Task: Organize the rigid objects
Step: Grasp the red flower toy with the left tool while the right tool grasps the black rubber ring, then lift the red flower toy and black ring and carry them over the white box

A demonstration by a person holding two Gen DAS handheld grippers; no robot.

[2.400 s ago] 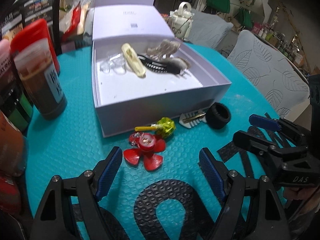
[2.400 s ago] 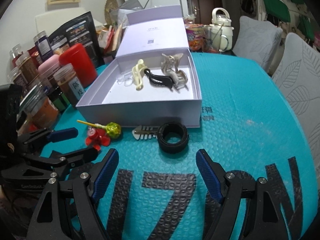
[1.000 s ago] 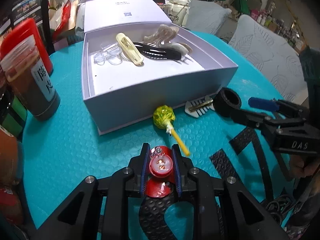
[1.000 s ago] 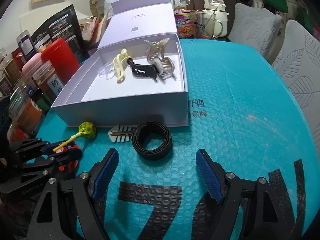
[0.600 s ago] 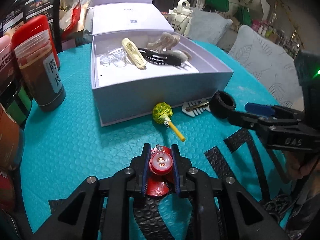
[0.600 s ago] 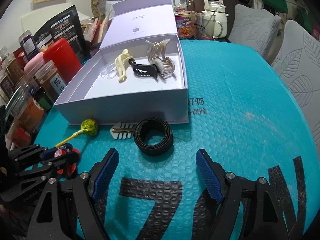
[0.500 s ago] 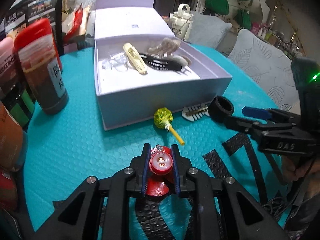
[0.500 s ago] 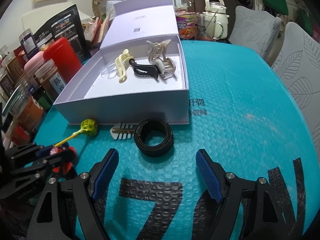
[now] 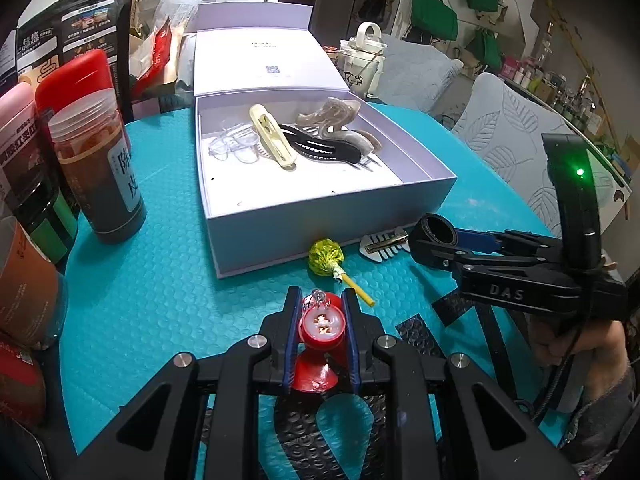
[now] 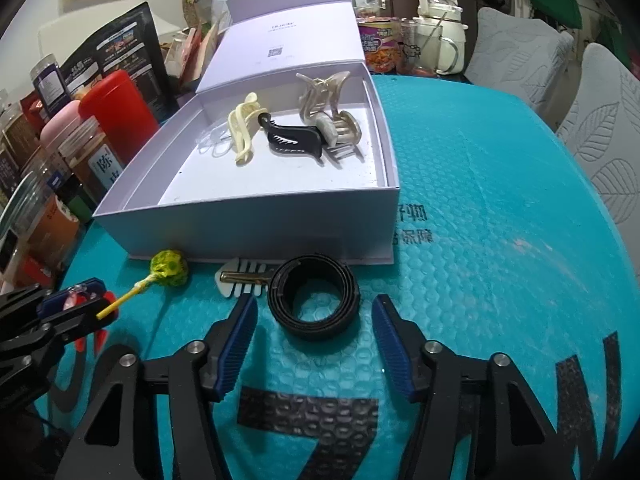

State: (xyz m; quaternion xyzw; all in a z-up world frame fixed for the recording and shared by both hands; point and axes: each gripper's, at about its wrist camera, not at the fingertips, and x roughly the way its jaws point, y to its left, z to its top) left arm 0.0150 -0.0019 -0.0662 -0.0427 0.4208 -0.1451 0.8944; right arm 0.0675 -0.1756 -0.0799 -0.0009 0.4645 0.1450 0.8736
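The left gripper (image 9: 320, 332) clamps the red flower clip (image 9: 321, 326) above the mat, ready for the box (image 9: 320, 236), while the right gripper's (image 10: 314, 334) jaws are closing around the black ring (image 10: 314, 300).

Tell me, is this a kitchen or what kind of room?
Probably a lived-in dining room at home: food jars crowd the table, a kettle stands behind, and cushioned chairs surround it.

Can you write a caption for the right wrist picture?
Right gripper closing around a black ring beside the white box of hair clips.
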